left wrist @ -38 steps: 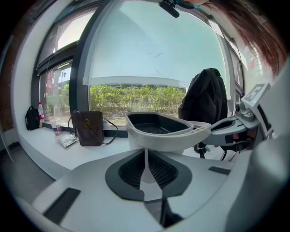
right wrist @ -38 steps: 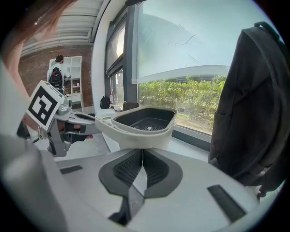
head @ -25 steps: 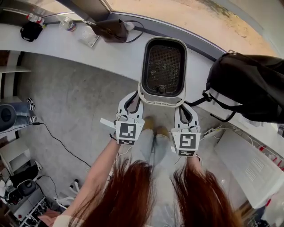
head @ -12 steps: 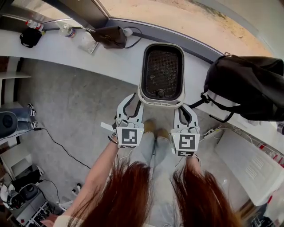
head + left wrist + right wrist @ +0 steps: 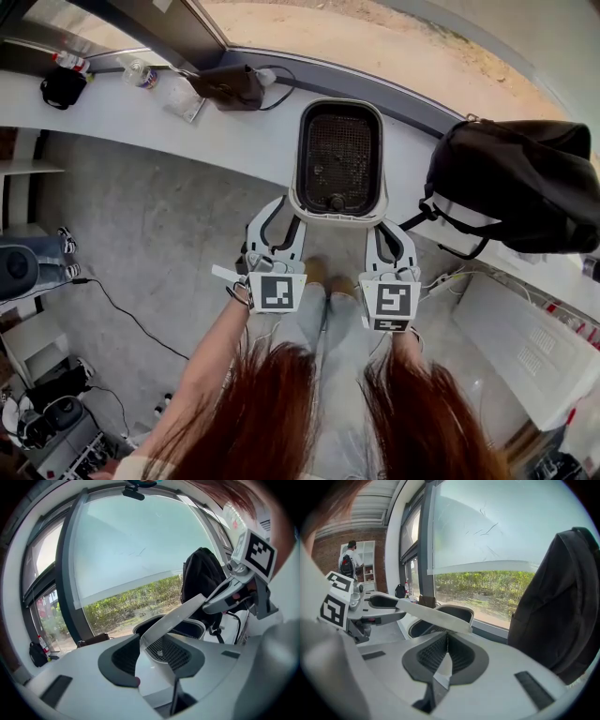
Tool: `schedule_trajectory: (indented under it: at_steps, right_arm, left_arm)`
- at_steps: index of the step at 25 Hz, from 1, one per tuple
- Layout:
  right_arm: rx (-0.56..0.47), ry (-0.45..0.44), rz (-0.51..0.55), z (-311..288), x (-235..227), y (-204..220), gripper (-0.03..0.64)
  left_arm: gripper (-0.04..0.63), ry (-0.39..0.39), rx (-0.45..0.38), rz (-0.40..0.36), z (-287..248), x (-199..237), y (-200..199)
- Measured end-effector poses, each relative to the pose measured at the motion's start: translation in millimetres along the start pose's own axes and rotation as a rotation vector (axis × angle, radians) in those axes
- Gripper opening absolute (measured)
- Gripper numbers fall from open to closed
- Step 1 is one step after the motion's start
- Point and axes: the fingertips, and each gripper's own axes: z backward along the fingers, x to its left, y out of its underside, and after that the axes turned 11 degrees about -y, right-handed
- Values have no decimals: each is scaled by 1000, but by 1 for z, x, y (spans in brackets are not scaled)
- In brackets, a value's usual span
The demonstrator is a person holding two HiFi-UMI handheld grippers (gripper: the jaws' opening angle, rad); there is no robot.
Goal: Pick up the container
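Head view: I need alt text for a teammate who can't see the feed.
A white container with a dark mesh inside sits on a white window ledge, with two hand-held grippers at its near rim. The left hand-held gripper is opening its jaws around the rim; the right hand-held gripper is shut on it. A black backpack lies to the right.

Grey floor (image 5: 159,234), white ledge (image 5: 234,133), bright window (image 5: 131,550).
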Motion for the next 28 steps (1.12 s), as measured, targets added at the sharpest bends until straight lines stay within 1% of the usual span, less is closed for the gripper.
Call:
schedule_trajectory:
  at_steps: [3, 6, 8, 10, 13, 21, 24, 28]
  right_arm:
    - [-8, 3, -1, 2, -1, -6, 25]
    - [-11, 6, 0, 4, -1, -11, 25]
    - [-12, 7, 3, 6, -1, -13, 25]
    - [-15, 10, 3, 8, -3, -15, 25]
    - [-19, 20, -1, 10, -5, -16, 25]
    - [-32, 27, -13, 19, -9, -24, 26]
    - [-20, 31, 13, 20, -10, -28, 26]
    - [-9, 43, 73, 21, -12, -36, 26]
  left_arm:
    - [143, -7, -9, -32, -1, 3, -6]
    - [144, -14, -34, -116, -1, 4, -13]
    - [144, -5, -55, -173, -1, 1, -17]
    - [144, 10, -68, -205, -3, -2, -21]
    - [144, 19, -78, -222, -6, -5, -26]
    - [141, 8, -84, -247, -14, -1, -37]
    - [140, 8, -86, -246, -17, 1, -40]
    - [133, 14, -85, -253, -18, 3, -43]
